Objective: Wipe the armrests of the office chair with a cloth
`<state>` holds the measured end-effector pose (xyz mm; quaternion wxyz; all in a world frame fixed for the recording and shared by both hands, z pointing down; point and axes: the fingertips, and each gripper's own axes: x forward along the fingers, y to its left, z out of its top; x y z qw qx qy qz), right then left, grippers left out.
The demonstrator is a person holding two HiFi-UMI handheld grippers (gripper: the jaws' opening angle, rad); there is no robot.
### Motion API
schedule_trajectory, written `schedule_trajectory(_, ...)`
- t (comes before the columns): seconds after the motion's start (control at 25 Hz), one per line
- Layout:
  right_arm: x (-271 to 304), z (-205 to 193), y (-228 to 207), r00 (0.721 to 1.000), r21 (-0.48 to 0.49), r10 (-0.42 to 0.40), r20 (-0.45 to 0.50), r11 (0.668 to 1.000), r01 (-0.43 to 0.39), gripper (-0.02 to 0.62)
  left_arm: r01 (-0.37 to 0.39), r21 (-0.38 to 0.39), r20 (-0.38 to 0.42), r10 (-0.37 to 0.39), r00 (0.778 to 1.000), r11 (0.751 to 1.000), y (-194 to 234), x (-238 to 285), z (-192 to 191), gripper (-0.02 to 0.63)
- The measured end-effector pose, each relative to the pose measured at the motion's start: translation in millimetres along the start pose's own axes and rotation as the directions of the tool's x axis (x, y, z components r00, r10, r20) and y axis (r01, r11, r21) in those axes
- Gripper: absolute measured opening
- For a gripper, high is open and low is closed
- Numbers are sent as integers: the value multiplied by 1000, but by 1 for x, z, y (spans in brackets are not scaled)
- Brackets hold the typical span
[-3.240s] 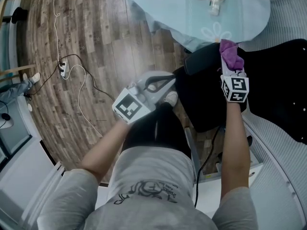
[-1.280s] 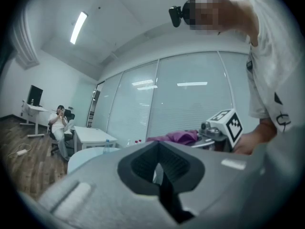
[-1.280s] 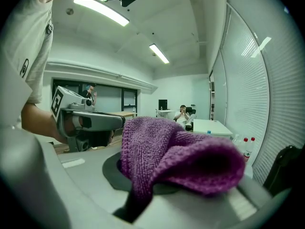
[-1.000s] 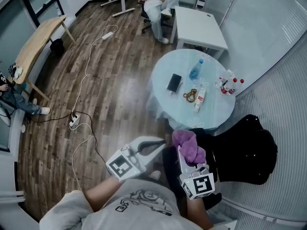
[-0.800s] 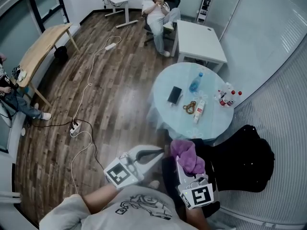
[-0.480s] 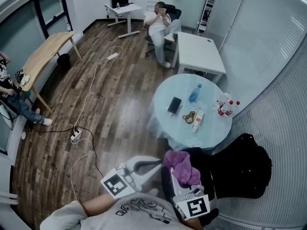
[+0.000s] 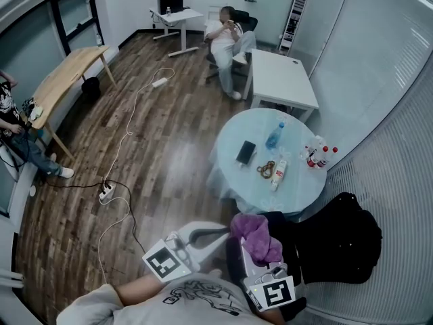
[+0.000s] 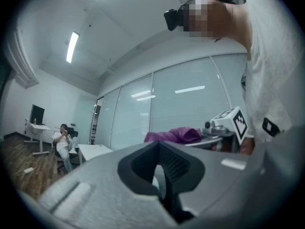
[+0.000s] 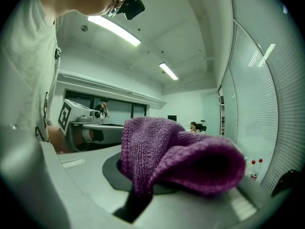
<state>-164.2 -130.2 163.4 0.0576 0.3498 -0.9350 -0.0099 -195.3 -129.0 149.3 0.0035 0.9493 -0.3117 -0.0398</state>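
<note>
Where the person's arms come in at the bottom of the head view, the right gripper (image 7: pixel 260 267) is clamped on a purple cloth (image 7: pixel 255 237). The cloth bunches up out of the jaws and flops forward over them. It is held over the near left part of the black office chair (image 7: pixel 342 246); whether it touches an armrest cannot be told. The left gripper (image 7: pixel 225 230) is just beside the cloth on the left, apart from it, with its jaws together and nothing between them. Beyond the chair stands a round table (image 7: pixel 298 189), with a phone (image 7: pixel 245 152) and a bottle (image 7: pixel 274 139) near its middle and small bottles (image 7: pixel 316 156) at its right edge. A white cable (image 7: pixel 128 141) trails across the wooden floor (image 7: pixel 169 120). Another person (image 7: pixel 225 38) sits at the far end of the room.
</note>
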Motion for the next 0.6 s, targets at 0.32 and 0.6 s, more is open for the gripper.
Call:
schedule_trajectory(0.32, 3, -1, -1, 1000, -3, -2, -6, 1000, 2, 29, 2, 1, 6, -2, 1000, 1000, 3, 0, -2, 2)
schedule_trajectory(0.6, 4, 2, -1, 1000, -8, 1, -6, 1000, -1, 29, 0, -9, 4, 0, 1000, 1000, 4, 0, 1, 2)
